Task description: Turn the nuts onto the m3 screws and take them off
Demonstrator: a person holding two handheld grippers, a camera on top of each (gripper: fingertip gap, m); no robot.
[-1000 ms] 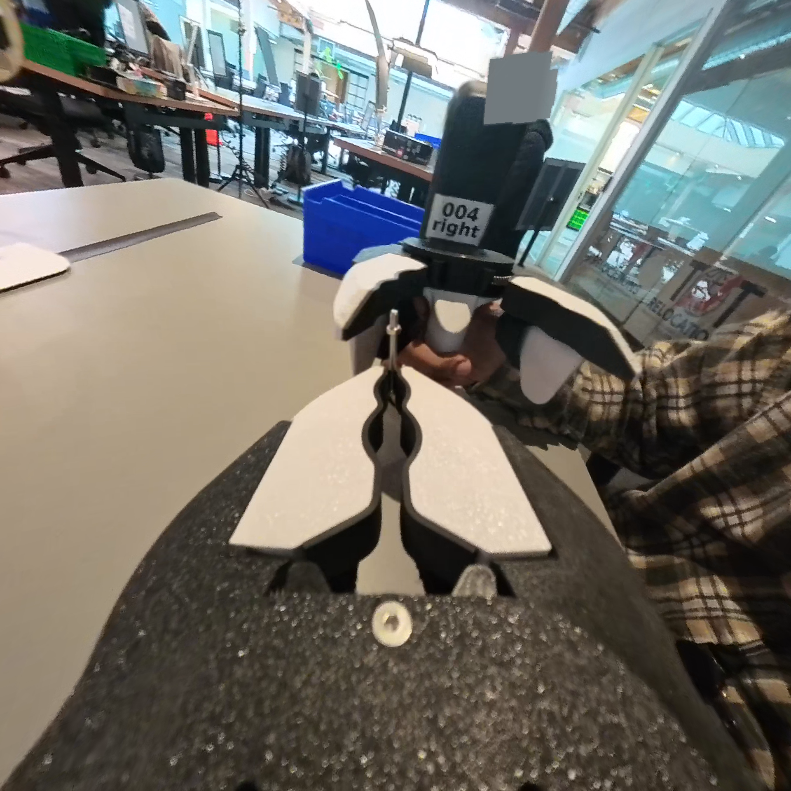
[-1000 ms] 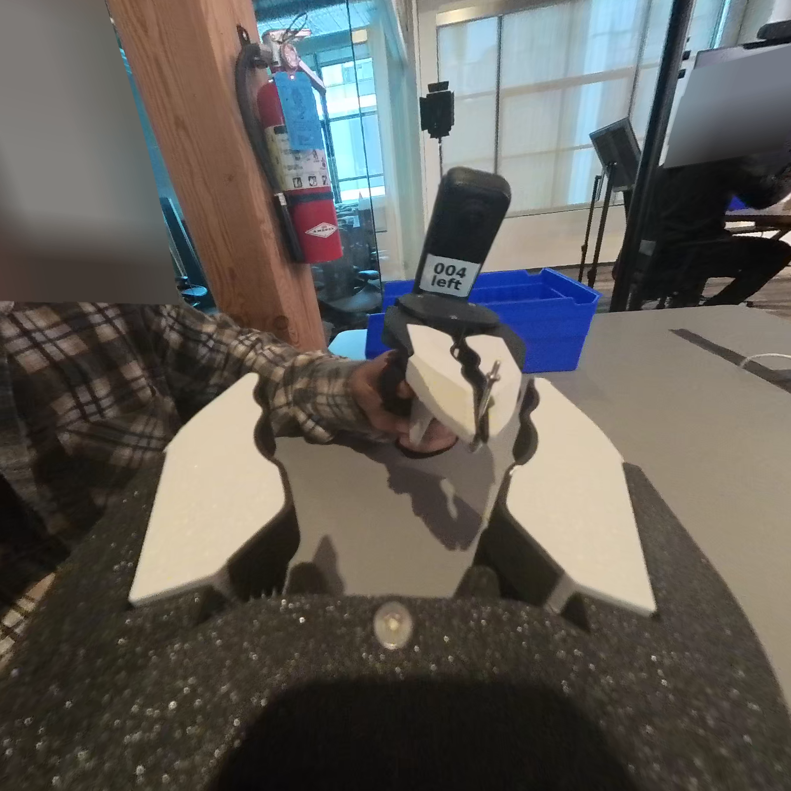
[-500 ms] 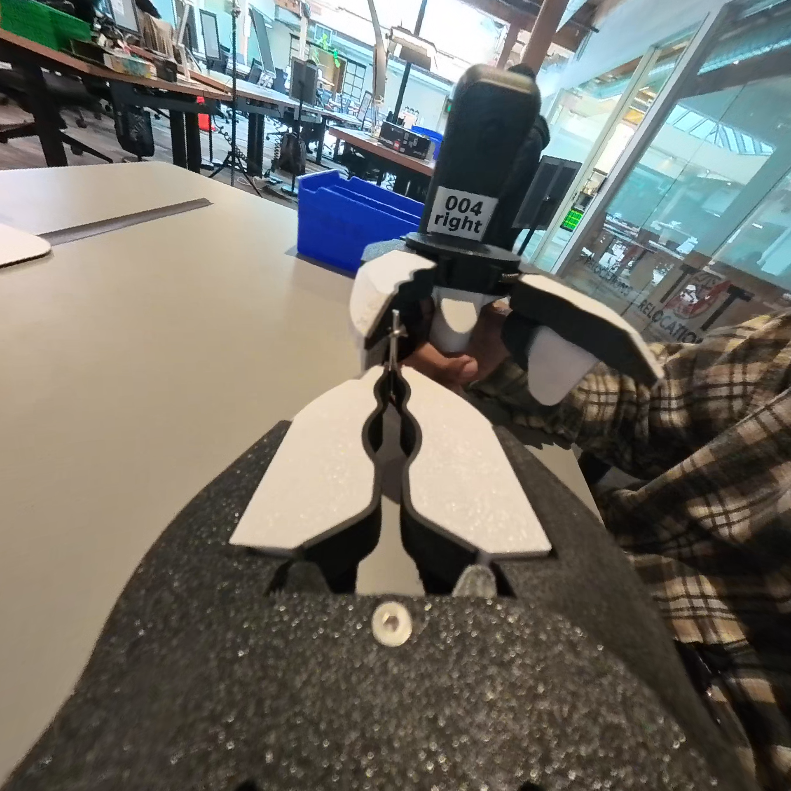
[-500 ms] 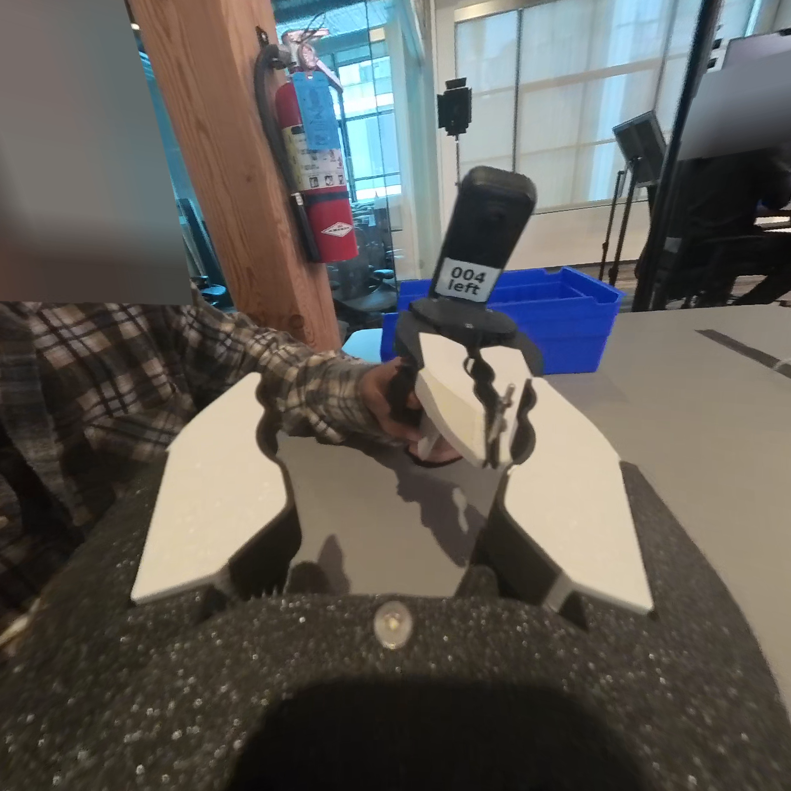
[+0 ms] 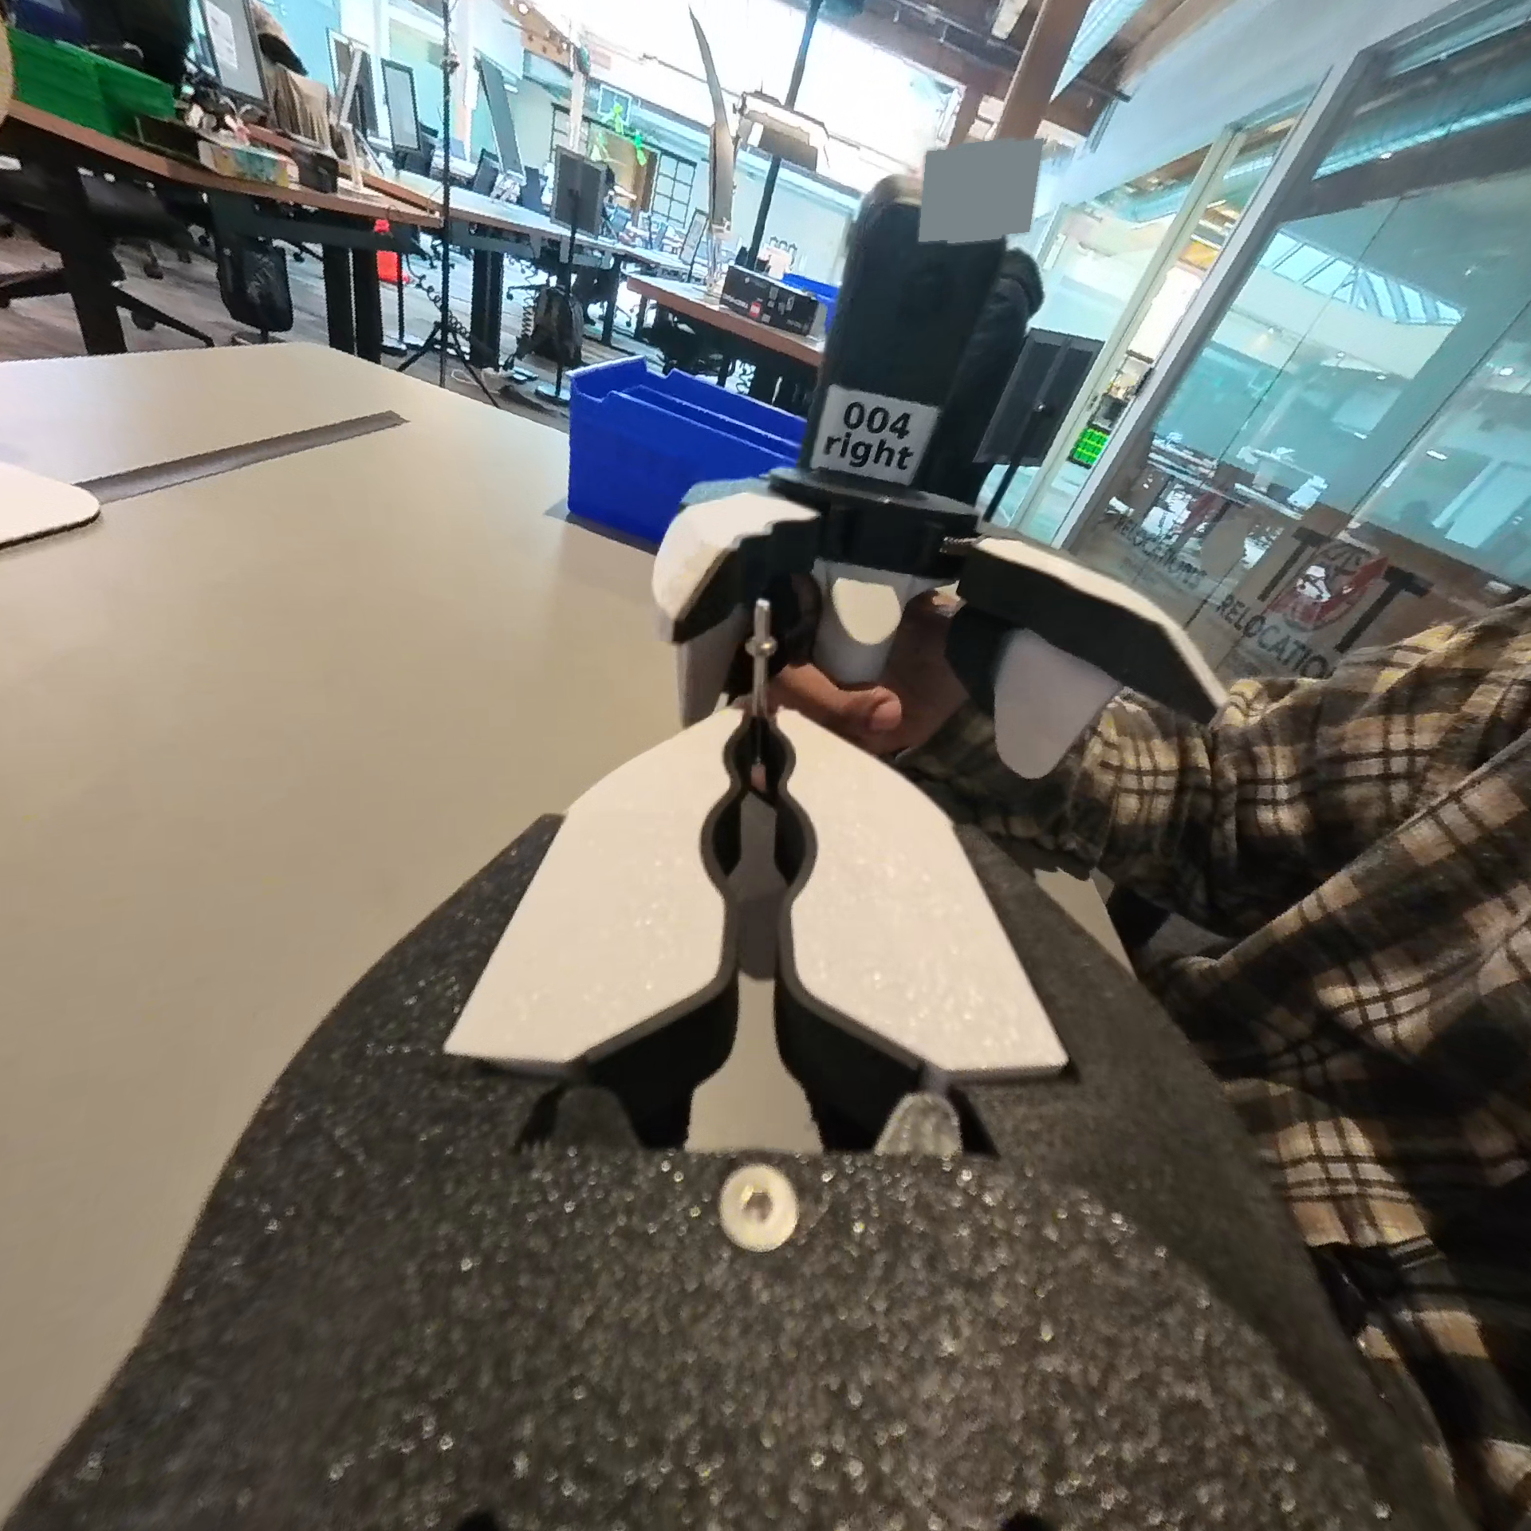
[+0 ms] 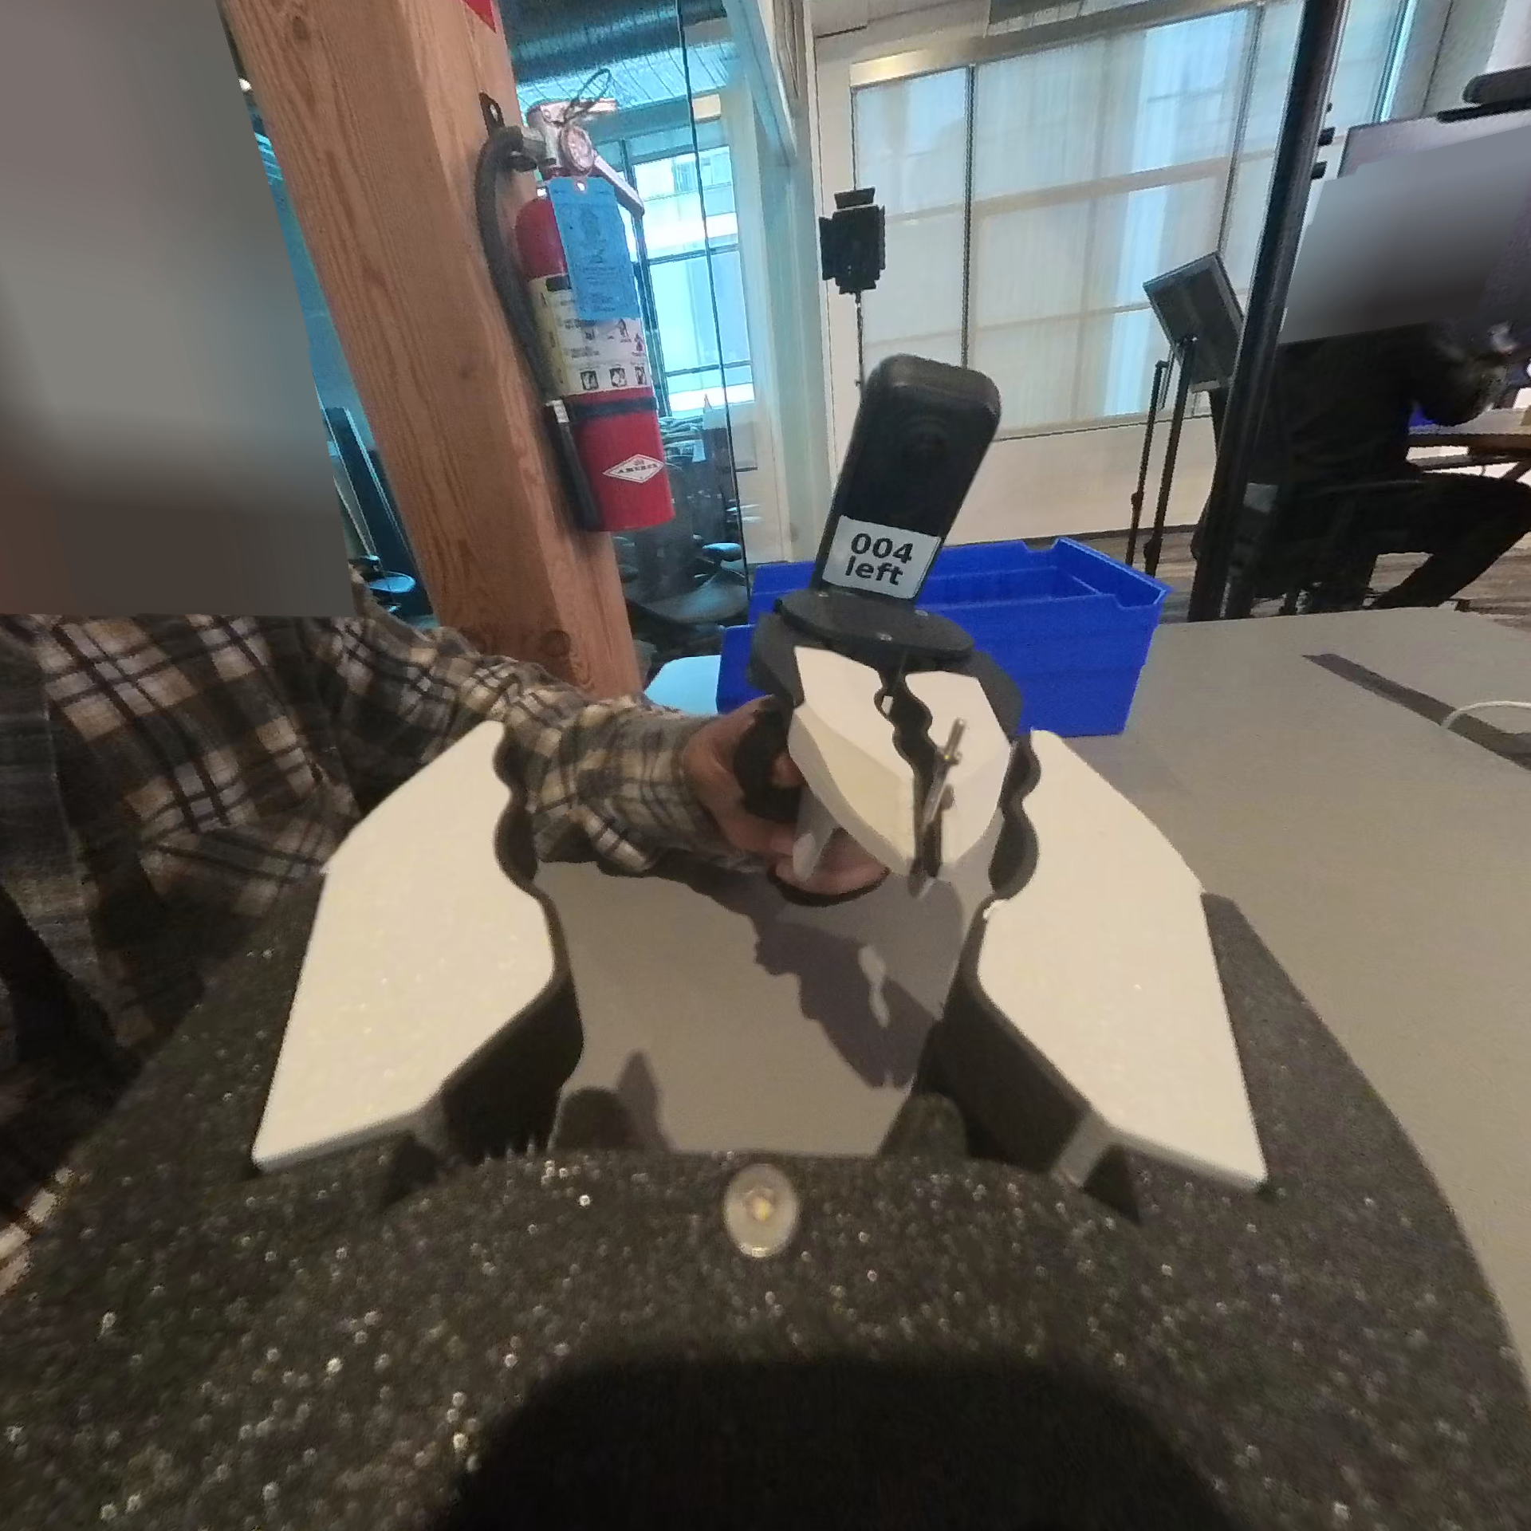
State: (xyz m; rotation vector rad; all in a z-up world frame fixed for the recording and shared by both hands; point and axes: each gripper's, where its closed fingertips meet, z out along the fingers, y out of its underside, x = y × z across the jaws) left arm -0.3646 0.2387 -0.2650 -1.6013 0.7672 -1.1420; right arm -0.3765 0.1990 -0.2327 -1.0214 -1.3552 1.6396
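My left gripper is shut on a thin metal screw that stands up from its tips, with a small nut partway up the shaft. My right gripper faces it just beyond, jaws wide open, its left finger close behind the screw. In the right wrist view the right gripper is open and empty. There the left gripper sits between its fingers, near the right one, holding the screw and nut. Both are held above the grey table.
A blue bin stands on the table behind the grippers and also shows in the right wrist view. A white pad lies at far left. A person's plaid sleeve is at right. A wooden post with a fire extinguisher stands behind. My right fingertips sit around 4 cm from my left ones.
Both grippers shifted slightly in the air. The left stays shut on the screw and the right stays open beside it.
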